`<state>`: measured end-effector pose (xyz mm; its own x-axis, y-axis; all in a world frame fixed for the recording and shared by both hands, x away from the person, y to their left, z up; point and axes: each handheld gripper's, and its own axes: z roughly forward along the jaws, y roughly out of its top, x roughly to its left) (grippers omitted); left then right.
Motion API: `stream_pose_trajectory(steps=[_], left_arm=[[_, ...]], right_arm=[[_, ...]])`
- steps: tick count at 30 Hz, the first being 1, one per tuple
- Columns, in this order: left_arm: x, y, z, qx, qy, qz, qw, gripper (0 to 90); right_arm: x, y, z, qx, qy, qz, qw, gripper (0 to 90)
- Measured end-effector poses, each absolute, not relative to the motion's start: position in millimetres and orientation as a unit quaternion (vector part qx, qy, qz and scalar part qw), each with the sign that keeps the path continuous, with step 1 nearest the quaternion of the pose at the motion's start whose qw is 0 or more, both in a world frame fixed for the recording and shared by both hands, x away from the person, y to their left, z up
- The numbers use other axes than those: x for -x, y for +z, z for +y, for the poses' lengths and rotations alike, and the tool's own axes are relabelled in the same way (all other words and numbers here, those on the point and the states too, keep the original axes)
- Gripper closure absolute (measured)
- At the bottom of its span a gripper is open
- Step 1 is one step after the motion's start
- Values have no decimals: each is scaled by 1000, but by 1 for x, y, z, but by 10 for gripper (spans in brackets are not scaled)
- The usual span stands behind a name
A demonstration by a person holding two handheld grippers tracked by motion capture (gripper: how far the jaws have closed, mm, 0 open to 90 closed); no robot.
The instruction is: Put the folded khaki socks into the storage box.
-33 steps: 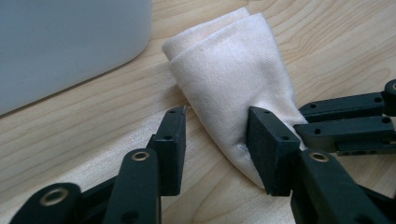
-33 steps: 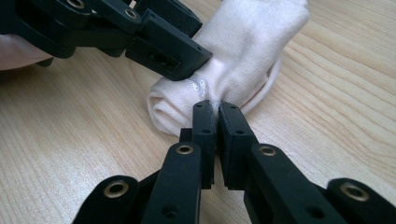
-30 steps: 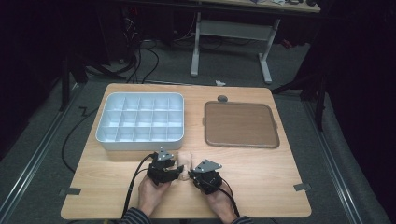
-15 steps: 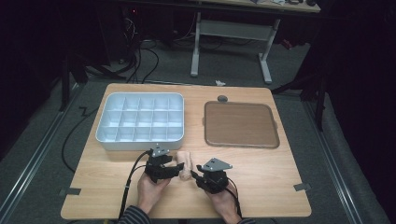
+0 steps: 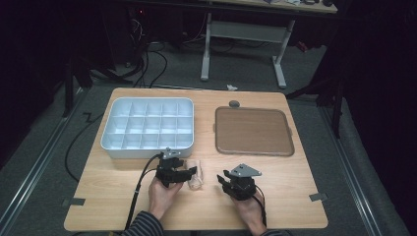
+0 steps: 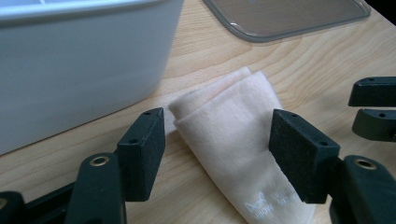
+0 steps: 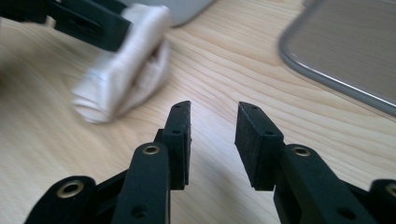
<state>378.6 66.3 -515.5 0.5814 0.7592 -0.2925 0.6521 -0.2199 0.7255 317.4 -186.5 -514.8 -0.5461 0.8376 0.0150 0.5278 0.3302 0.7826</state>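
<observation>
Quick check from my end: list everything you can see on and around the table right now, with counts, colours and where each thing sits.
Table: one, light wood, centre of the high view.
Compartment tray: one, white-grey, many compartments, far left of the table.
Flat tray: one, brown with a grey rim, far right of the table.
Folded cloth: one, cream, on the table in front of the compartment tray, between the left gripper's fingers, pads not pressing it.
Small round object: one, grey, beyond the flat tray; too small to identify.
Left gripper: one, black, fingers open around the cloth.
Right gripper: one, black, fingers apart, nothing between them, right of the cloth.
</observation>
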Motion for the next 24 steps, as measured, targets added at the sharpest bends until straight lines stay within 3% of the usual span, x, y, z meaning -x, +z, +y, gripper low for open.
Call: stream_pose_trajectory(steps=[11, 24], left_arm=[[-386, -525, 63, -784, 37, 457, 419, 396], [-385, -527, 61, -789, 34, 440, 427, 528]], right_arm=[[-321, -521, -223, -466, 350, 778, 236, 624], [-327, -527, -249, -503, 322, 761, 251, 571]])
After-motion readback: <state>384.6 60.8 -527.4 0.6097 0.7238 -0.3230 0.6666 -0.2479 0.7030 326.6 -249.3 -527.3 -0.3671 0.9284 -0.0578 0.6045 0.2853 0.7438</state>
